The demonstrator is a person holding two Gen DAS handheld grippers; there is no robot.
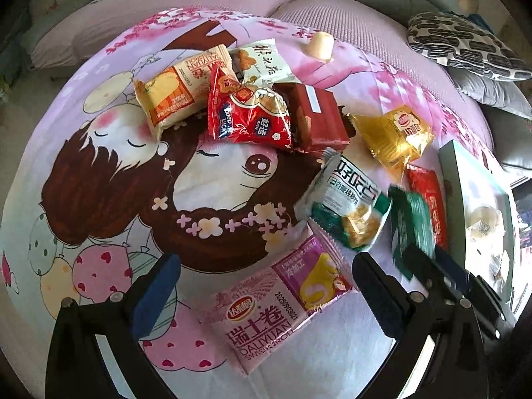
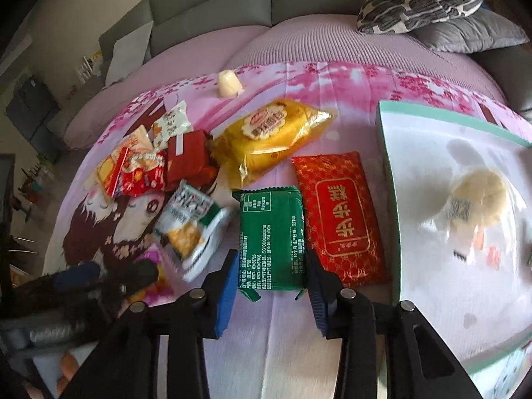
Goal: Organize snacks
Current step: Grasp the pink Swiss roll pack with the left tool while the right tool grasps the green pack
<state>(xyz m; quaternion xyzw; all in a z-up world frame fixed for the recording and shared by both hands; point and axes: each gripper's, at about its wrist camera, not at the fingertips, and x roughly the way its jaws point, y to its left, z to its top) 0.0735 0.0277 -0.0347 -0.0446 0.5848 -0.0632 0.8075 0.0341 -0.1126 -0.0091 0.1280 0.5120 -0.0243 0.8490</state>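
Barely begun: one pale snack (image 2: 478,199) lies in the box (image 2: 432,116) at 3 o'clock, right tongs (image 2: 271,286) clamp the green packet (image 2: 271,232), left tongs (image 1: 266,286) gape over the pink roll packet (image 1: 266,312), others scattered.

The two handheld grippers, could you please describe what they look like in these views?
The left gripper and right gripper look alike: black angular frames, with round silver bolts at the joints. Each finger carries a flat blue pad, ribbed along its edge. No cables, markings, hands or sleeves are visible.

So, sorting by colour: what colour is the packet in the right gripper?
Green packet, clearest in the right wrist view.
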